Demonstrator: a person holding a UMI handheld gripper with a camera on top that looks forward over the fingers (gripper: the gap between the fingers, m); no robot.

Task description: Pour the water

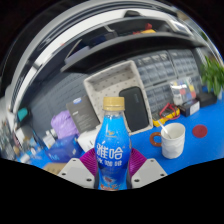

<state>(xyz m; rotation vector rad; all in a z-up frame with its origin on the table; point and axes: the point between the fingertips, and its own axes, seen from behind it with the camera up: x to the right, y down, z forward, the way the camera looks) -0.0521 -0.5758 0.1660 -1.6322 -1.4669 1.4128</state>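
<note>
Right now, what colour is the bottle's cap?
Yellow-orange. The cap tops the blue bottle standing between the gripper fingers, seen in the gripper view.

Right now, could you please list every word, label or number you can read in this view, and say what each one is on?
"娃哈哈": large white characters on the blue label of the bottle, which stands between the fingers.
Smaller print under those characters on the label: too small to read.
Cup: no text visible.
Items on the shelves behind: too blurred to read.
</note>
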